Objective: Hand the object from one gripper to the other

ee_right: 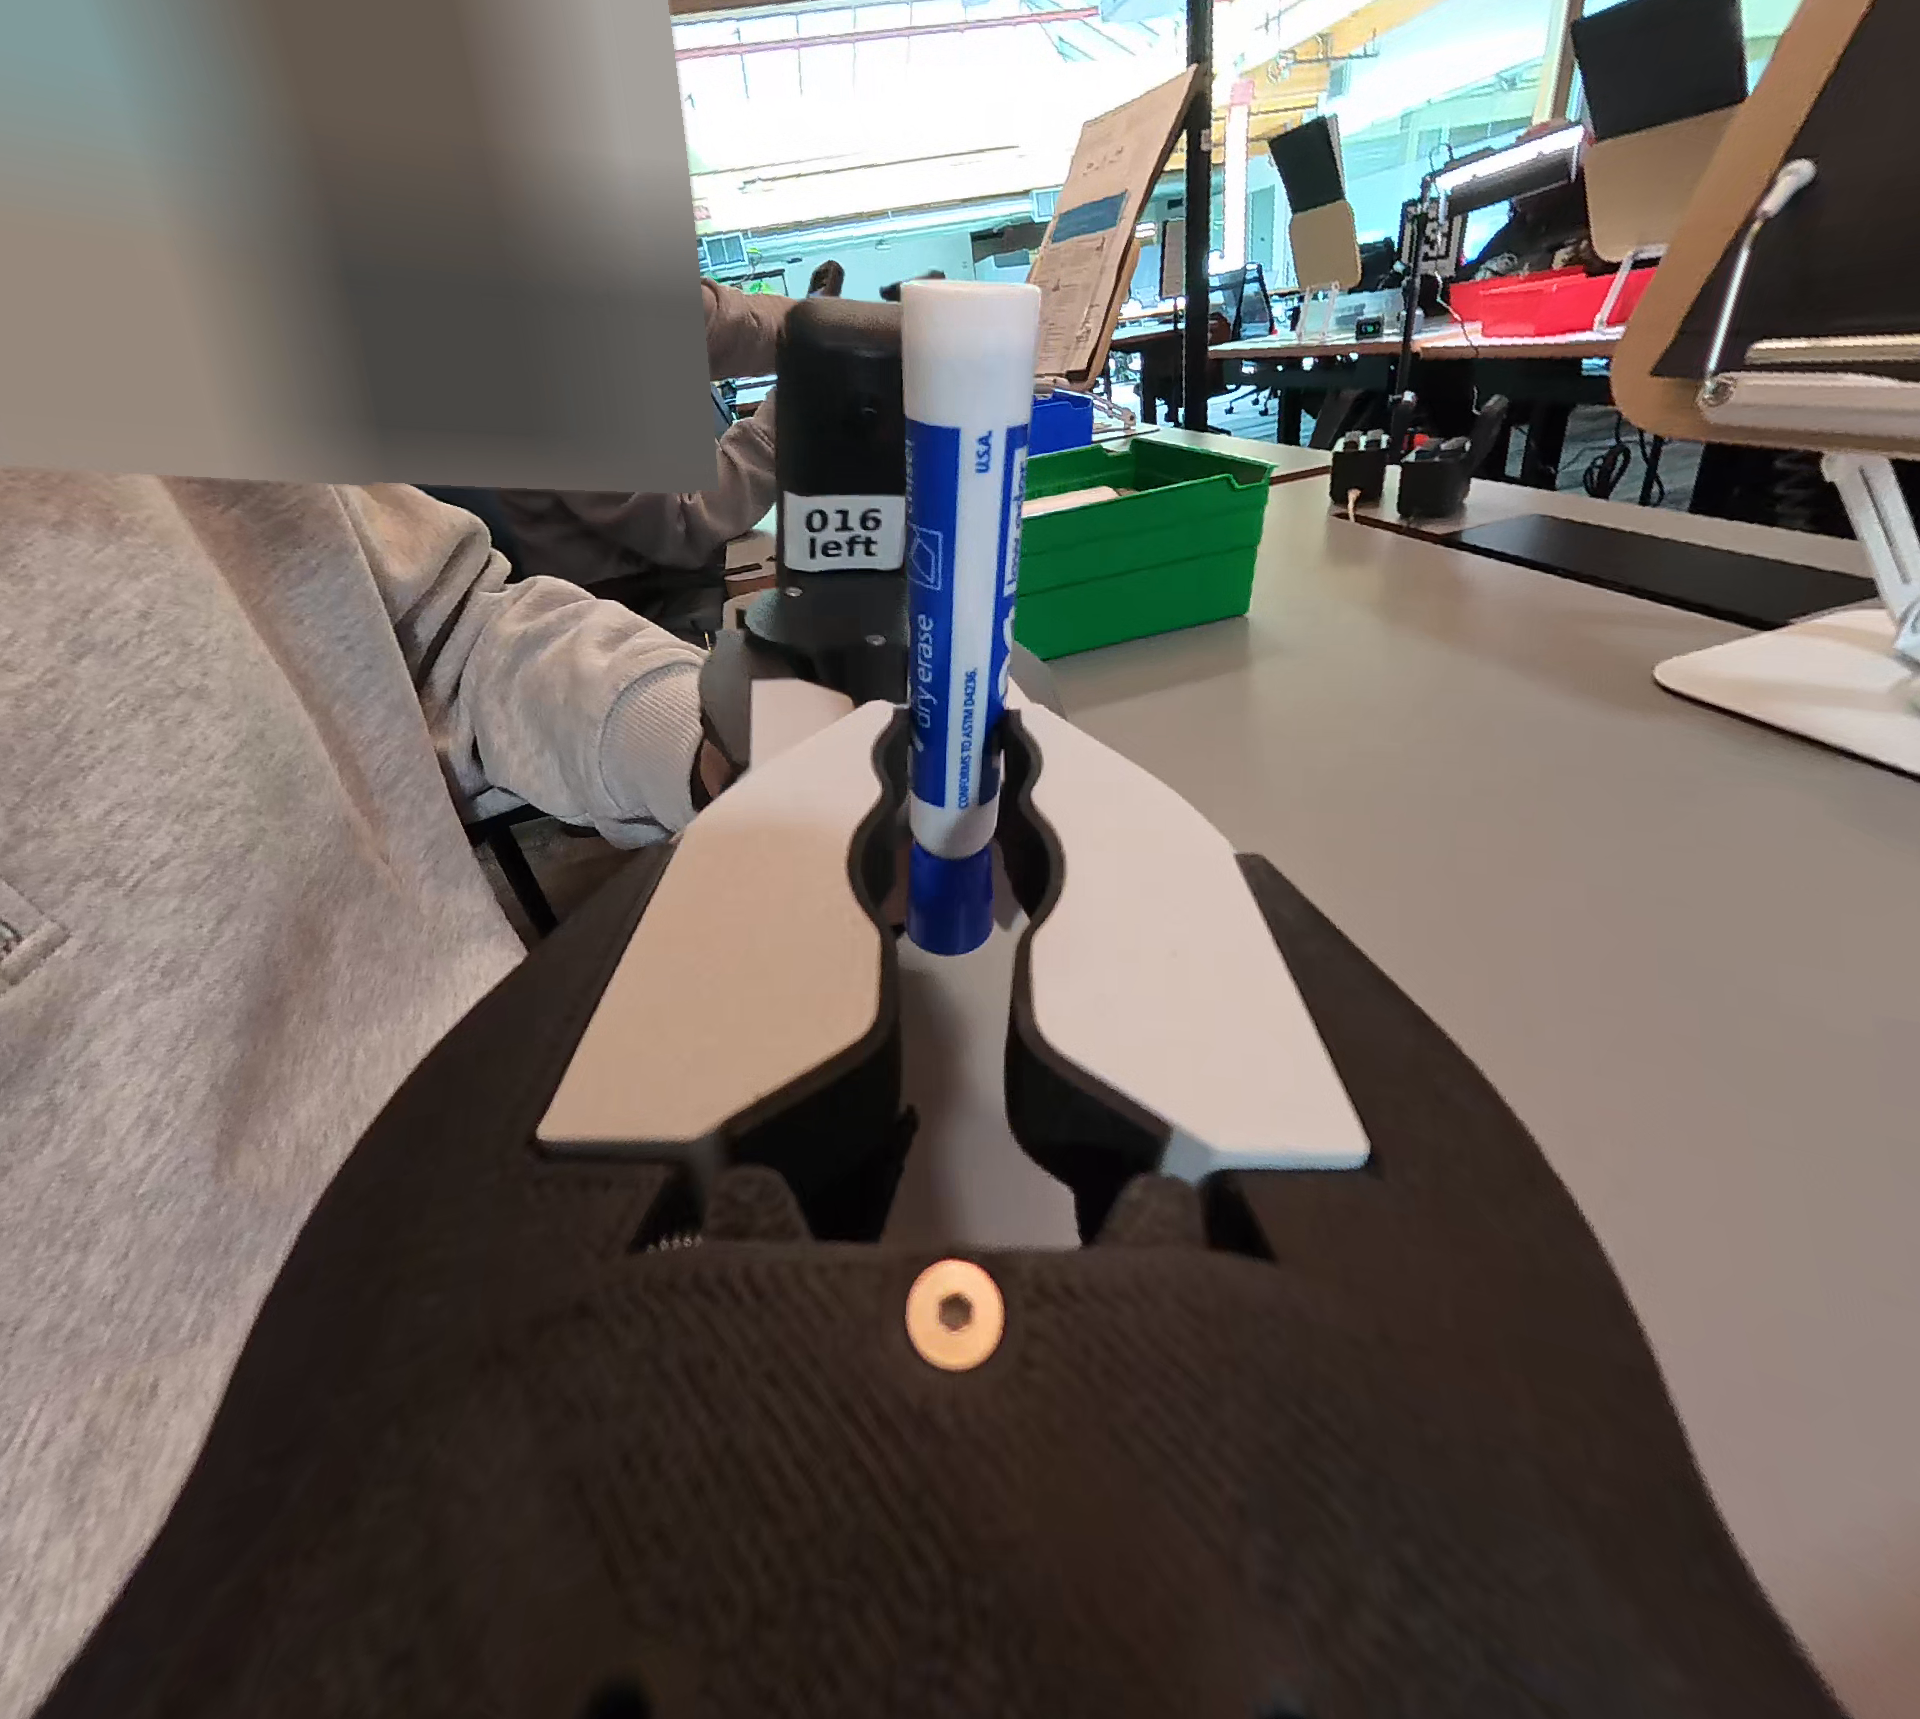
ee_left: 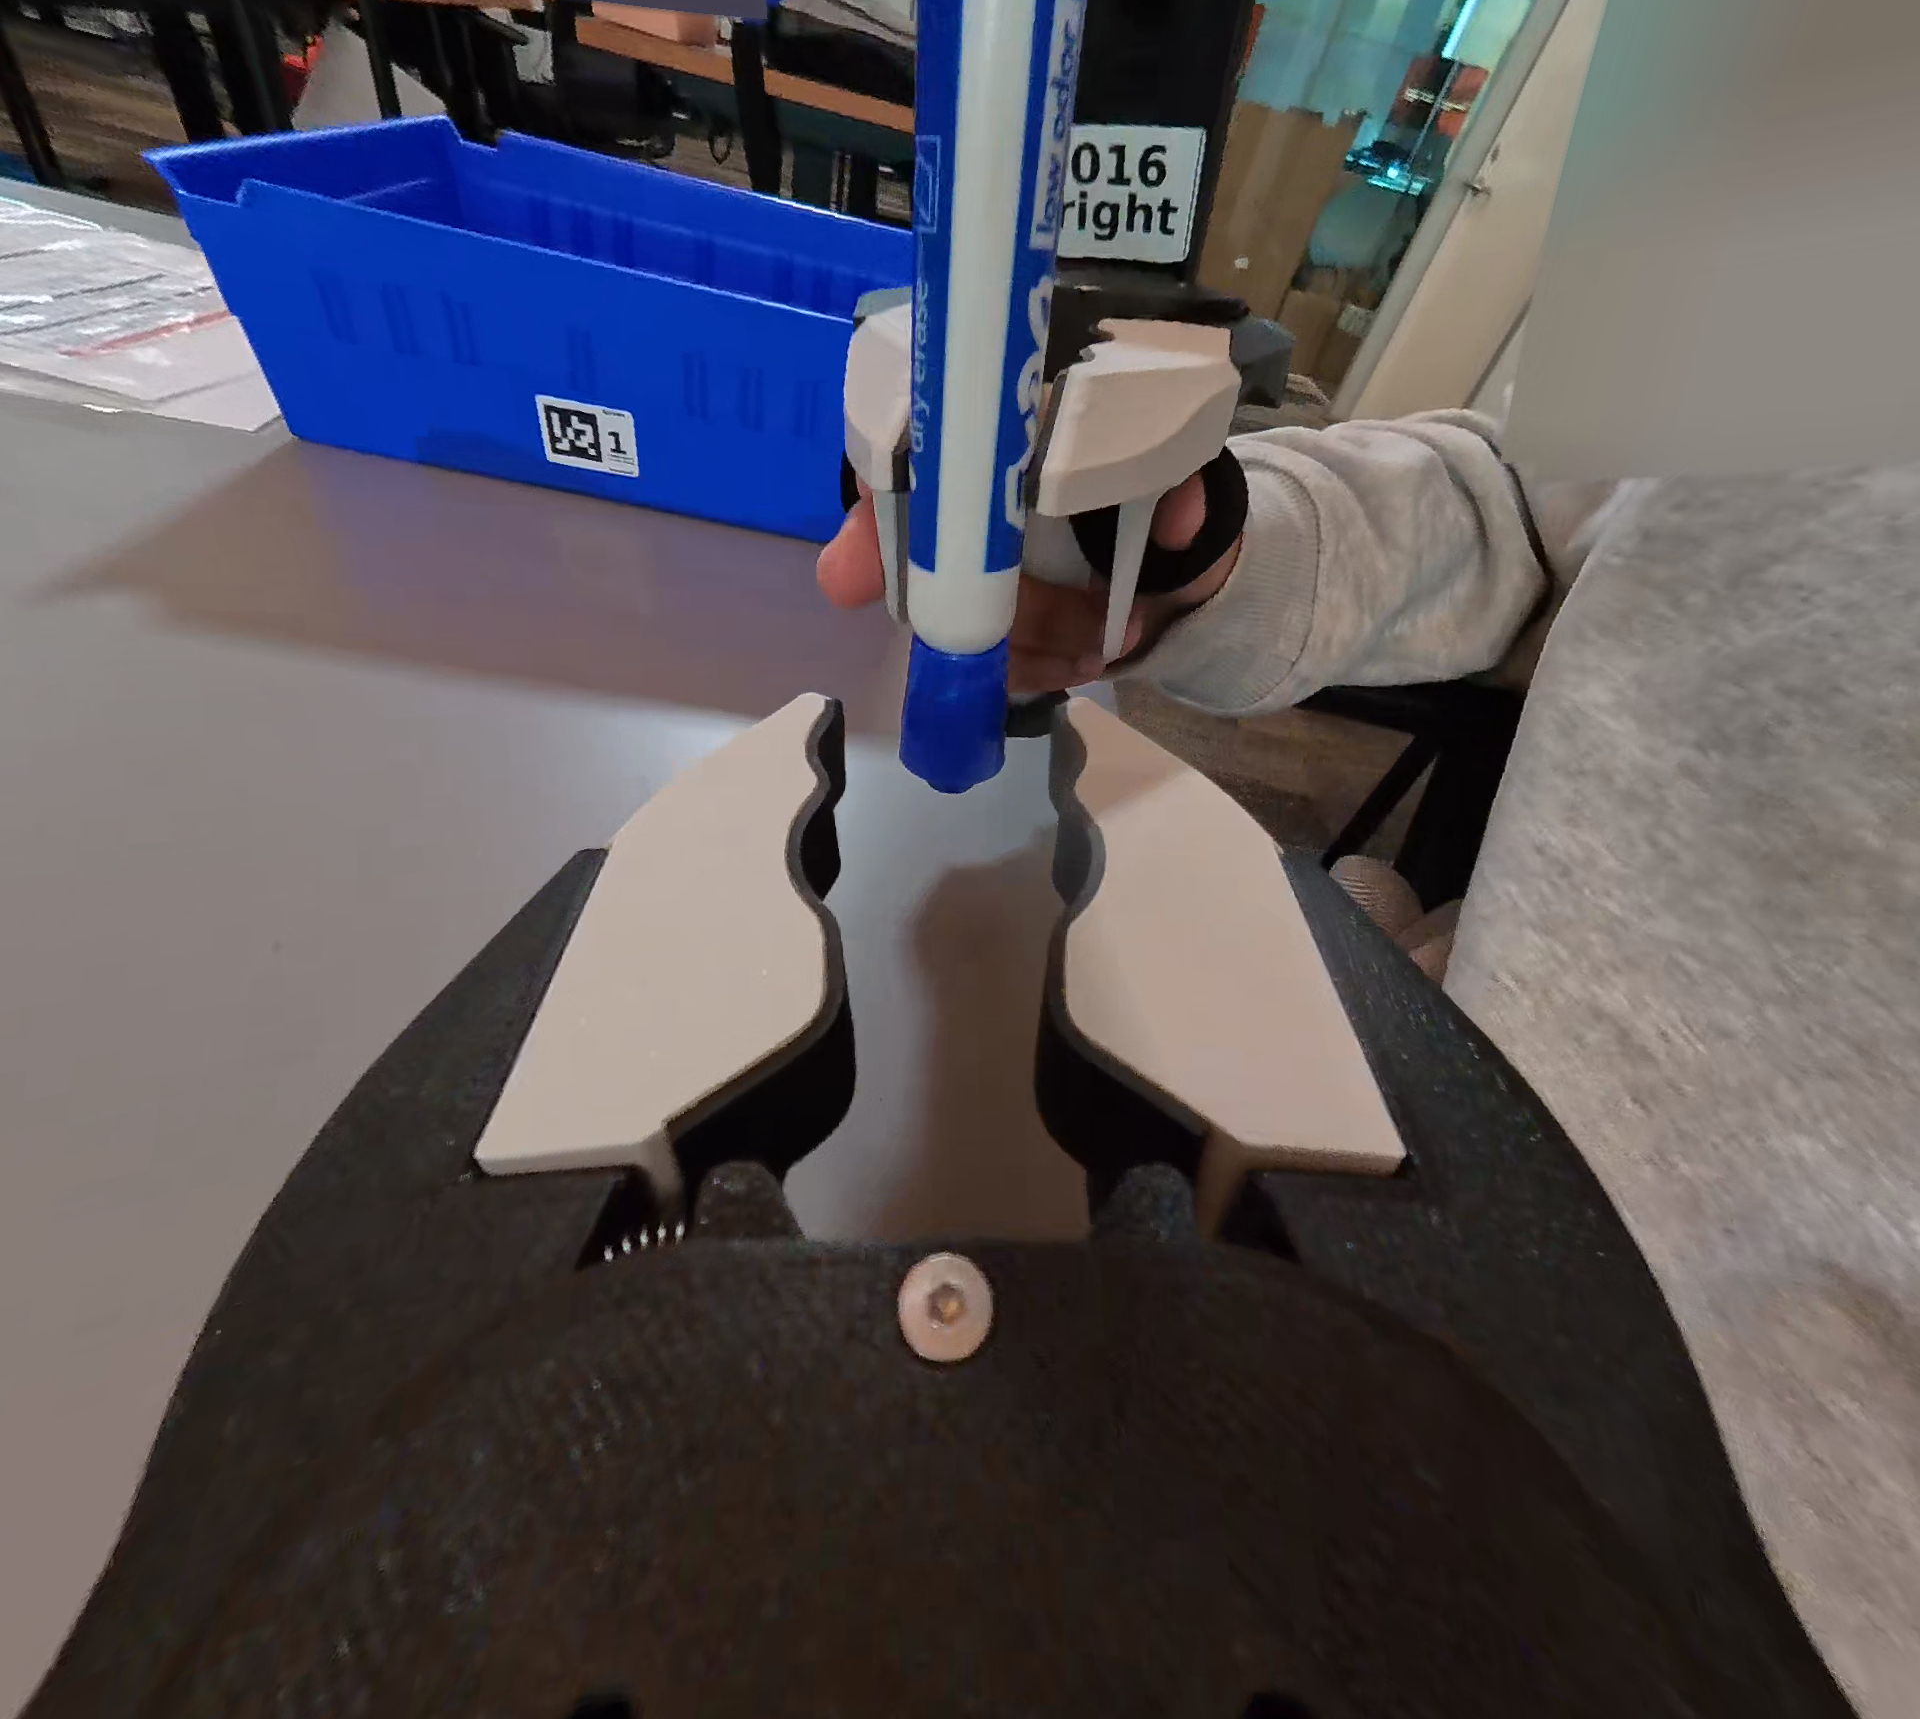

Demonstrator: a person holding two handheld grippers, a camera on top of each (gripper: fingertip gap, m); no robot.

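A white and blue dry-erase marker [ee_right: 961, 620] stands upright, blue cap down, clamped between the tips of my right gripper [ee_right: 951, 739]. In the left wrist view the marker [ee_left: 982, 298] hangs in front of me, held by the right gripper [ee_left: 966, 474], with its cap just above and between my left fingertips. My left gripper [ee_left: 945, 724] is open and holds nothing; its jaws stand apart on either side of the cap without touching it. The left gripper's body [ee_right: 842, 474] shows behind the marker in the right wrist view.
A blue bin [ee_left: 540, 298] stands on the grey table [ee_left: 312, 786] to the left. A green bin [ee_right: 1138, 537] sits behind the marker. A tilted stand [ee_right: 1787, 443] is at the right. A person's grey sleeves [ee_left: 1382, 557] hold the grippers. My hands' fingertips stand some 5 cm from each other.
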